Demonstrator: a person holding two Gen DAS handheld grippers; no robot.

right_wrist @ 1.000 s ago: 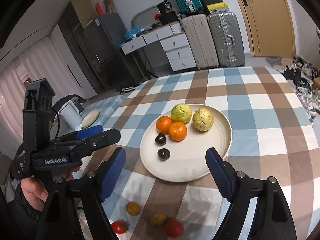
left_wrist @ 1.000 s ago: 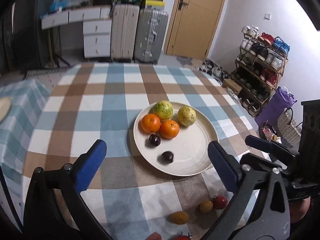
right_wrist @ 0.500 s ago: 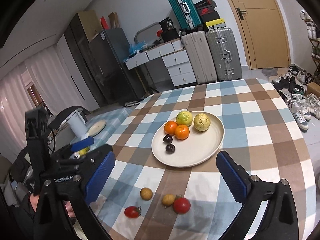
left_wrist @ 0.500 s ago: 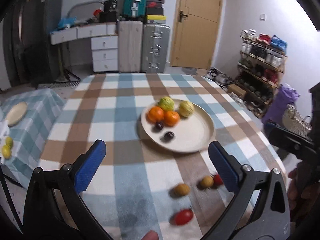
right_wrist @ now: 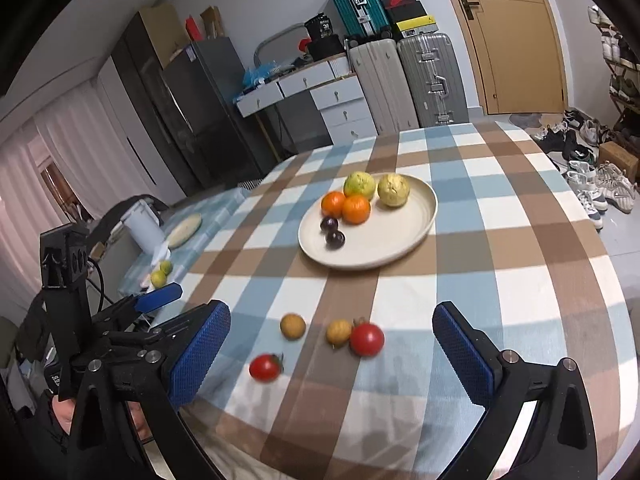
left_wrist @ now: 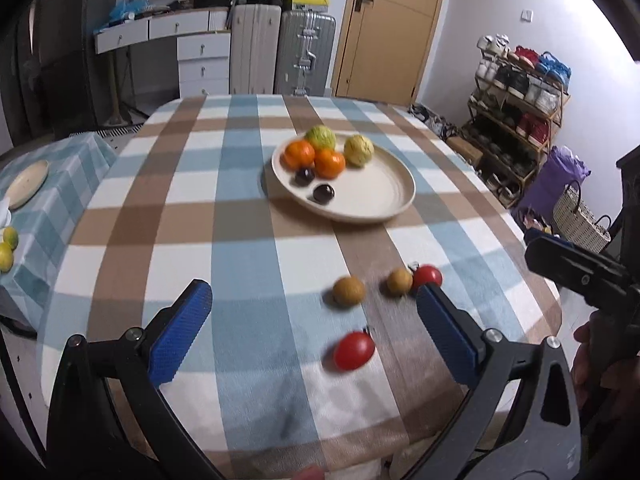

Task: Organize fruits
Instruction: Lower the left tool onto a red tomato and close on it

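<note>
A cream plate (left_wrist: 384, 200) sits past the middle of the checked worktop (left_wrist: 240, 240). On its far left part lie two oranges (left_wrist: 299, 154) touching each other, a green fruit (left_wrist: 320, 137) just behind them and a yellow fruit (left_wrist: 359, 150) to their right. Two dark plums (left_wrist: 323, 193) lie nearer, on the plate's left side, close together but apart. All are roundish, with no clear long axis.

Off the plate, near the worktop's near edge, four small fruits lie loose. A brown fruit (left_wrist: 349, 290) stands alone; a second brown fruit (left_wrist: 399, 281) touches a red tomato (left_wrist: 427, 276), whose stem end points toward it. A second tomato (left_wrist: 353, 350) lies nearest the edge, slightly oval, its long axis slanting up to the right in the left wrist view, stem at the upper right.

The left tool (left_wrist: 316, 330) hangs over that near edge, jaws wide, nothing between the pads. The right tool (right_wrist: 332, 354) is also spread wide and empty, the loose fruits showing between its fingers, untouched.

A side table (left_wrist: 36, 200) to the left carries a small plate (left_wrist: 26, 178) and two limes (left_wrist: 8, 246).
</note>
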